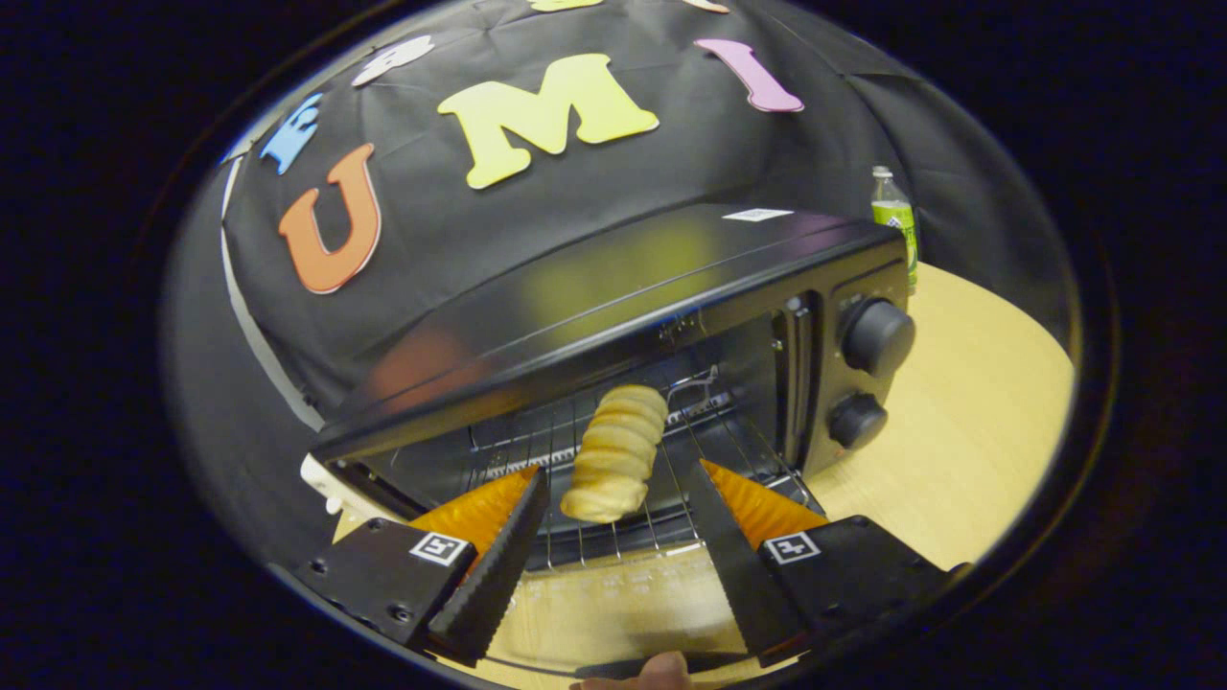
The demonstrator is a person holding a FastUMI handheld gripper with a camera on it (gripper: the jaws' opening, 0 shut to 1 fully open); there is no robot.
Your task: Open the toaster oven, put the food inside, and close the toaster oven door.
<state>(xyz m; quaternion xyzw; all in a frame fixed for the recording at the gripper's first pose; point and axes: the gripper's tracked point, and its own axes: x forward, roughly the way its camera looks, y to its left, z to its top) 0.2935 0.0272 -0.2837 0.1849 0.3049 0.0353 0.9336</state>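
A black toaster oven (613, 287) stands on the wooden table with its glass door (613, 594) folded down flat toward me. A ridged, golden pastry roll (615, 452) lies on the wire rack (566, 450) inside the oven, lengthwise, its near end at the rack's front edge. My gripper (618, 474) is open, its fingers spread to either side of the roll's near end without touching it. The fingertips reach just past the oven's mouth, above the lowered door.
Two black knobs (874, 335) sit on the oven's right panel. A green-labelled bottle (893, 225) stands behind the oven at the right. Bare wooden table (968, 422) lies to the right of the oven. A fingertip (661, 671) shows below the door.
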